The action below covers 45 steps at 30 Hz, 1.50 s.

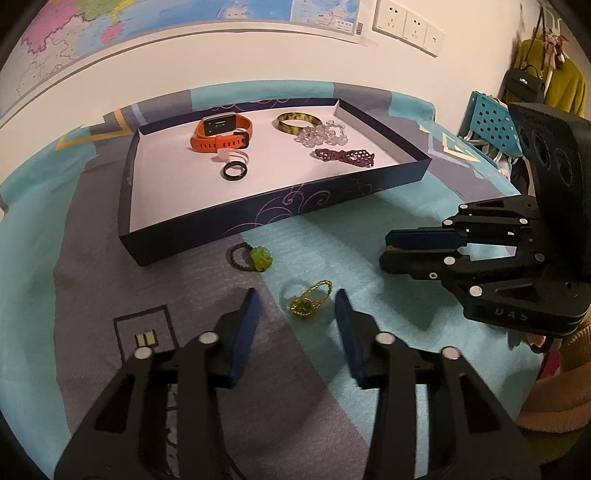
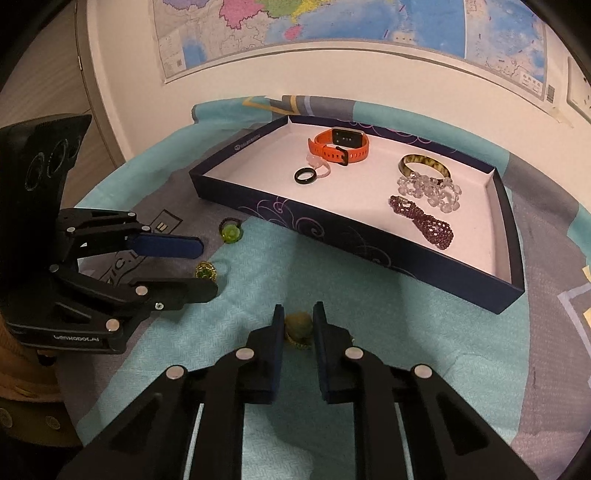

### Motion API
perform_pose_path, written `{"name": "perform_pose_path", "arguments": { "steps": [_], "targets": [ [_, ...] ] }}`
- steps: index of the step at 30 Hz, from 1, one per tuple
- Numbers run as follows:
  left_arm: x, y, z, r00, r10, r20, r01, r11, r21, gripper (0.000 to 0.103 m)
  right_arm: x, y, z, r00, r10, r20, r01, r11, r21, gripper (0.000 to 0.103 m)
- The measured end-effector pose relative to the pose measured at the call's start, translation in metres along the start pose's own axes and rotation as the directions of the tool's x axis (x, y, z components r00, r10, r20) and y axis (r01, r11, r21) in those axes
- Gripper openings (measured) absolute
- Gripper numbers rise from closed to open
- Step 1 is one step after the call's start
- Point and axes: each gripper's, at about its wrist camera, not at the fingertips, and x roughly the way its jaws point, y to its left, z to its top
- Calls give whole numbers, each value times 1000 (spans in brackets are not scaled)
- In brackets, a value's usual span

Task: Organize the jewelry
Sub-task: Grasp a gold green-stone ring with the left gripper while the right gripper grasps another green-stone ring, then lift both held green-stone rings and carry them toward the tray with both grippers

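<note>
A dark blue tray holds an orange watch, a black ring, a brown bangle, clear beads and a purple bracelet. On the cloth, a gold ring with a green stone lies between my open left gripper's fingers. A black ring with a green bead lies near the tray. My right gripper is shut on a small olive-gold ornament.
The table is covered by a teal and grey cloth. A map hangs on the wall behind. Wall sockets, a blue perforated stand and hanging bags are at the right.
</note>
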Motion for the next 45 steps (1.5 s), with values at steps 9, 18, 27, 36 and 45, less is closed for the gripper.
{"name": "perform_pose_path", "arguments": {
  "steps": [9, 18, 27, 36, 45],
  "targets": [
    [0, 1, -1, 1000, 3, -1, -3, 1000, -18, 13, -10, -8, 1, 999, 6, 34, -7, 999, 41, 14],
    [-4, -1, 2, 1000, -5, 10, 5, 1000, -22, 12, -24, -16, 7, 996, 24, 89, -31, 996, 83, 14],
    [-17, 1, 13, 998, -12, 56, 14, 1000, -24, 12, -28, -18, 13, 993, 18, 113, -28, 996, 84, 14],
    [-24, 3, 25, 996, -8, 87, 10, 1000, -27, 12, -32, -21, 25, 989, 8, 148, -21, 996, 84, 14],
    [-26, 3, 36, 994, -6, 109, 8, 1000, -18, 13, -33, -26, 32, 987, 0, 163, -15, 996, 87, 14]
  ]
}}
